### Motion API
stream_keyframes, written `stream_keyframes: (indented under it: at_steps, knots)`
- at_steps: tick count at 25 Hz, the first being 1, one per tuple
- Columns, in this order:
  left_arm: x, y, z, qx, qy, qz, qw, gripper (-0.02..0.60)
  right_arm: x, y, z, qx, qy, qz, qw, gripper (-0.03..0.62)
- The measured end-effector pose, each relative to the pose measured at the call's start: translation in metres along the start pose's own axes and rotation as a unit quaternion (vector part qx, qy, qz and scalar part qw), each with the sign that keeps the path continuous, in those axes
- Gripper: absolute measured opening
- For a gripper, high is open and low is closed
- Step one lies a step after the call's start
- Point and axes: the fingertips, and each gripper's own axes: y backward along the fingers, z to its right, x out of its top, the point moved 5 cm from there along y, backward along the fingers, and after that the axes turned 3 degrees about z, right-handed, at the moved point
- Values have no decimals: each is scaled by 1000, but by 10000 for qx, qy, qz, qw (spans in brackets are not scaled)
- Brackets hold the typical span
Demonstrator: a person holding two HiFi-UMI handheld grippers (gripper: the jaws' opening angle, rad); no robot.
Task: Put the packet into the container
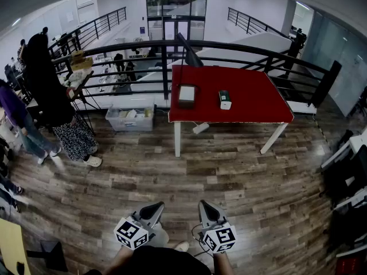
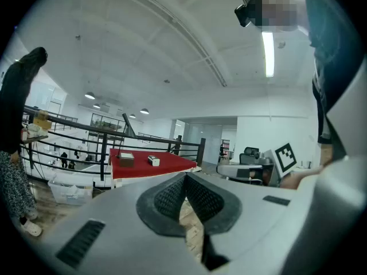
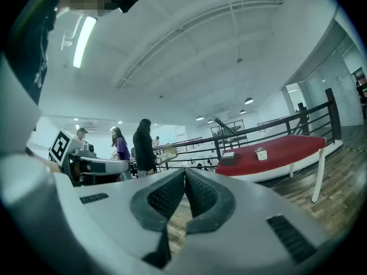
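Note:
A red table (image 1: 246, 99) stands several steps ahead of me, by a black railing. On it lie a shallow dark-rimmed container (image 1: 187, 94) and, to its right, a small white and green packet (image 1: 225, 99). Both grippers hang low near my body, far from the table. My left gripper (image 1: 153, 209) and right gripper (image 1: 207, 208) are shut with nothing between their pads. The left gripper view shows its jaws closed tip to tip (image 2: 184, 176), with the container (image 2: 126, 158) and packet (image 2: 153, 160) far off. The right gripper (image 3: 184, 172) sees the container (image 3: 230, 158) and packet (image 3: 261, 153) too.
A black railing (image 1: 241, 59) runs behind the table, and a black lamp (image 1: 188, 51) leans over its far edge. A clear plastic bin (image 1: 129, 119) sits on the wooden floor left of the table. People (image 1: 49, 96) stand at the left. Dark furniture (image 1: 350, 171) lines the right.

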Motion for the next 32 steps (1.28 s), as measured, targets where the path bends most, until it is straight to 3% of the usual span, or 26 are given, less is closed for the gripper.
stream_keyframes:
  at_steps: [11,22,32]
  knots:
    - [10,-64,-70,-214,22,37,9998,8,8,-80,33,-100,80,-8,9999,21]
    - [67,-143,-180,-634,4,343,9974,8,53,-206,65,-404,315,167,9985,21]
    - [64,-163,-275,-546,166,192,9982,8,44,-296,68,-654,294,14,9974,21]
